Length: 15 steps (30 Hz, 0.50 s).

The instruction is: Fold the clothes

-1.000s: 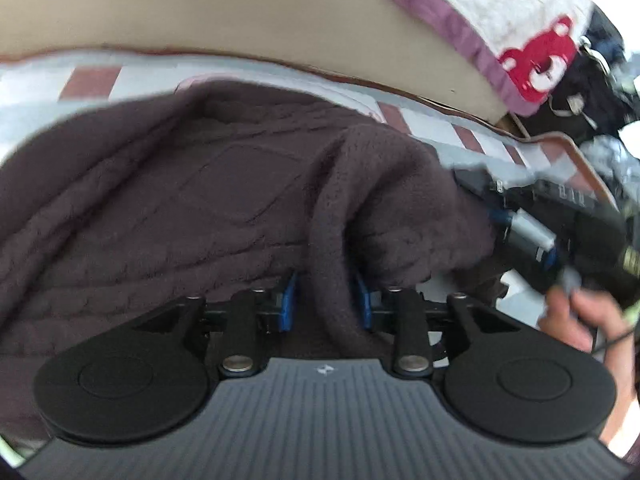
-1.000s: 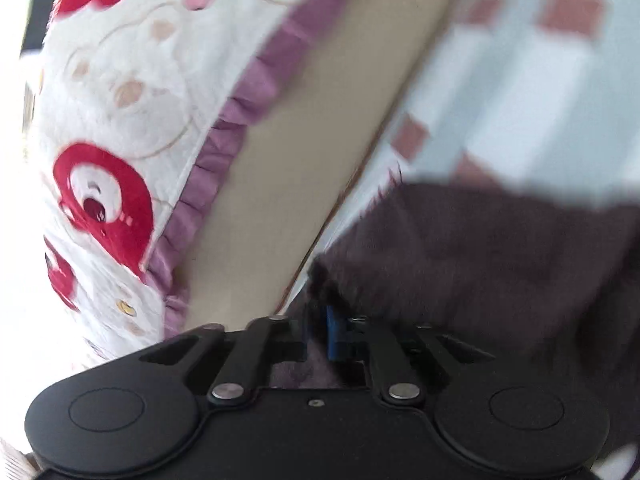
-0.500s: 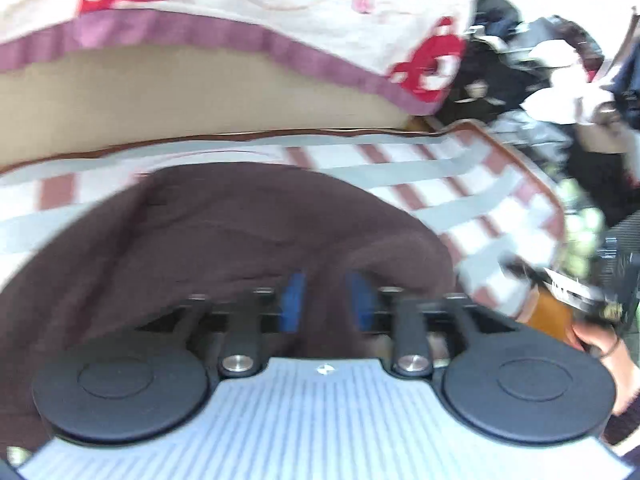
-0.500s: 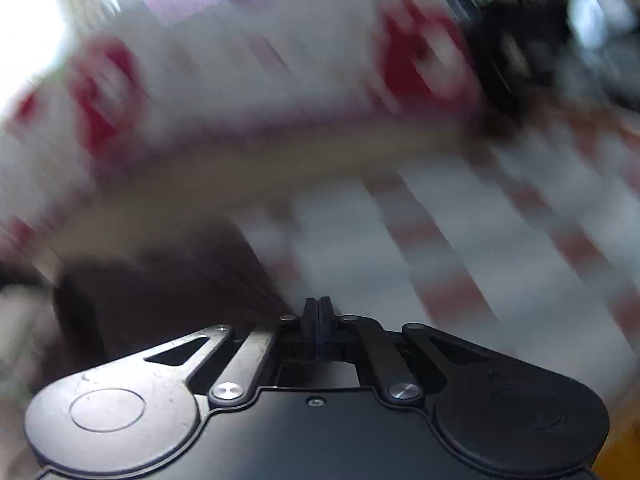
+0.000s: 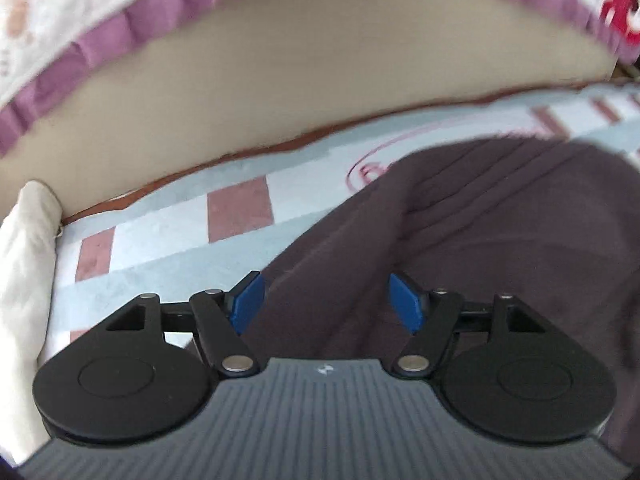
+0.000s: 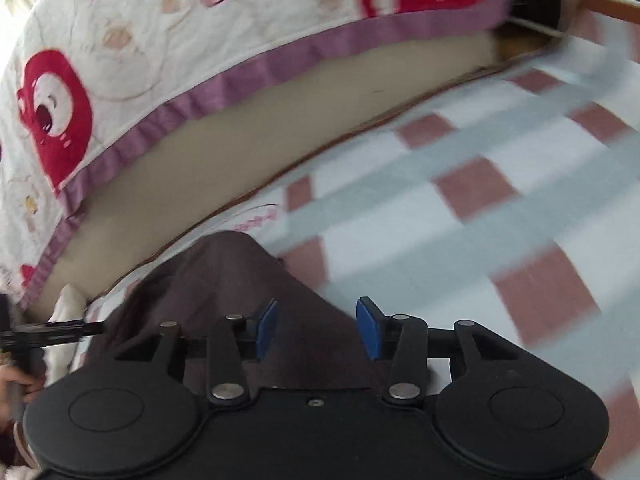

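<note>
A dark purple-brown knit sweater [image 5: 500, 232] lies on a checked sheet [image 5: 168, 240] with red-brown squares. In the left wrist view it fills the right half. My left gripper [image 5: 326, 304] is open, its blue pads apart over the sweater's left edge, holding nothing. In the right wrist view the sweater [image 6: 224, 276] lies at lower left, one end toward the sheet [image 6: 460, 208]. My right gripper [image 6: 316, 326] is open above that end, empty. The other gripper [image 6: 44, 338] shows at the far left edge.
A beige mattress side [image 5: 320, 76] runs along the back, topped by a white quilt with red bears and a purple frill [image 6: 120, 60]. A white cloth [image 5: 24, 264] lies at the left edge. A wooden bed frame [image 6: 600, 4] is at far right.
Both grippers have let go of the sweater and opened. The sweater now lies flat on the sheet. Both cameras have swung, the left one leftward.
</note>
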### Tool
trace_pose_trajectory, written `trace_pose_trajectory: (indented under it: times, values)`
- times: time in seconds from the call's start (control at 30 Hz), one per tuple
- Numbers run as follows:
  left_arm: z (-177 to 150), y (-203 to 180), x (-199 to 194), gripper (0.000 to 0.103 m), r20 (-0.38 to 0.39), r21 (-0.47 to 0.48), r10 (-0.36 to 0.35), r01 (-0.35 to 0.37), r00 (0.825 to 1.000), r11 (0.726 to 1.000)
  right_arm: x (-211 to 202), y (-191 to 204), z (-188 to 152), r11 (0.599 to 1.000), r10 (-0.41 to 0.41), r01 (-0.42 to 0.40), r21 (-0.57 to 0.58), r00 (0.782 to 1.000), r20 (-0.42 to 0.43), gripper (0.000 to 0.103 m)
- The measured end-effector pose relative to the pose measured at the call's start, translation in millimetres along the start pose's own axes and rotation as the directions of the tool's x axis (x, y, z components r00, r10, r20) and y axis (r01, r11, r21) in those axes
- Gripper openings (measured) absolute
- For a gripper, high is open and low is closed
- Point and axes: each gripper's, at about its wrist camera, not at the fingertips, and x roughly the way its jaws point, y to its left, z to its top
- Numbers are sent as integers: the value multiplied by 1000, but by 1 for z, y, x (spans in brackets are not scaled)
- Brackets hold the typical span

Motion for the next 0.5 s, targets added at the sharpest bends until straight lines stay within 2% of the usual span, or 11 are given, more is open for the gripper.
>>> trace_pose_trajectory:
  times: [0.07,0.1,0.17,0.2,0.27,0.33,0.43,0.5]
  values:
    - [2,4,10,71,-1,9,-10,10,1000,1000,21,13,24,995,58,-62,-73,997,-59,62]
    - [2,6,15,77,1,14,-17,17,1000,1000,34,23,32,989,90,-102,-111,991,-101,71]
    - [0,5,20,78,15,47,12,-12,1000,999,62,43,43,969,138,-174,-173,970,-201,72]
    - [-2,3,21,77,33,62,33,-35,999,997,77,53,47,960,129,-184,-213,959,-251,72]
    - [-1,0,18,77,69,71,38,-43,997,997,106,72,51,936,38,-139,-324,953,-300,72]
    - [0,-1,18,78,73,75,10,-15,997,997,129,87,56,908,-31,-97,-407,955,-296,72]
    - [1,-5,28,82,13,98,-10,8,1000,995,158,88,69,924,-29,-86,-373,956,-291,72]
    - [-1,-8,38,88,-47,101,-25,30,999,994,175,84,72,947,25,-134,-291,937,-349,72]
